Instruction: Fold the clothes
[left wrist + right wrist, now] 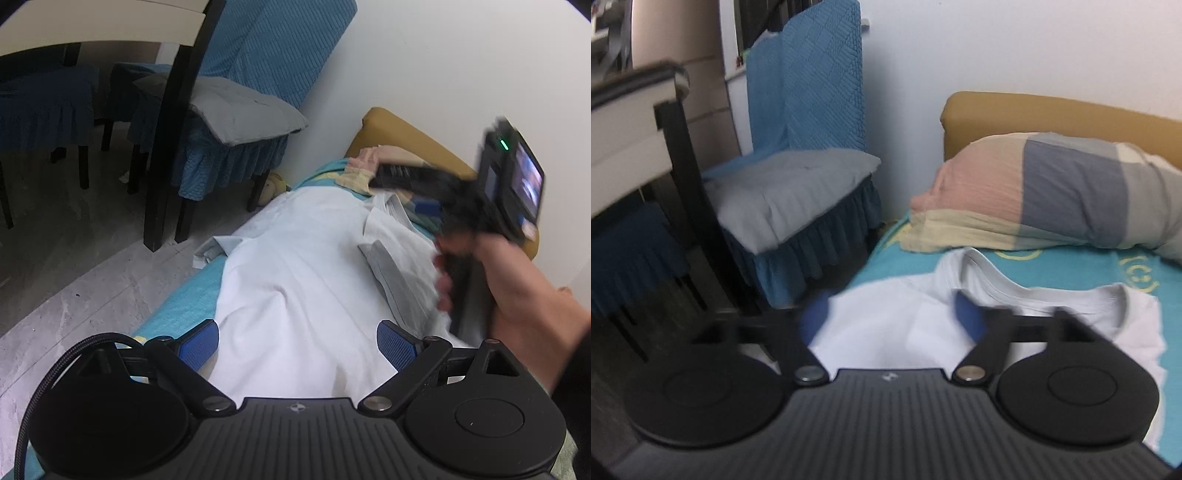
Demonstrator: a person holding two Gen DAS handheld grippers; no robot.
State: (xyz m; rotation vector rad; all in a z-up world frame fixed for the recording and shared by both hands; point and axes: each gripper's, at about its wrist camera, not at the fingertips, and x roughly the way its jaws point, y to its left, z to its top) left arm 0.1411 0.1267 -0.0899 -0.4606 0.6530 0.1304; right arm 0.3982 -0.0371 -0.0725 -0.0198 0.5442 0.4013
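Left hand-held gripper (297, 345) nearest the lens, jaws spread, nothing gripped, poised over the hem end of the white T-shirt (303, 266). Shirt flat on the bed (177, 306), long axis running from that hem toward the pillow (1034, 192), collar just short of it. Right hand-held gripper (890, 314) also spread and empty, above the collar end, so nearer the shoulders; left nearer the hem. Likely next: a grab at each end.
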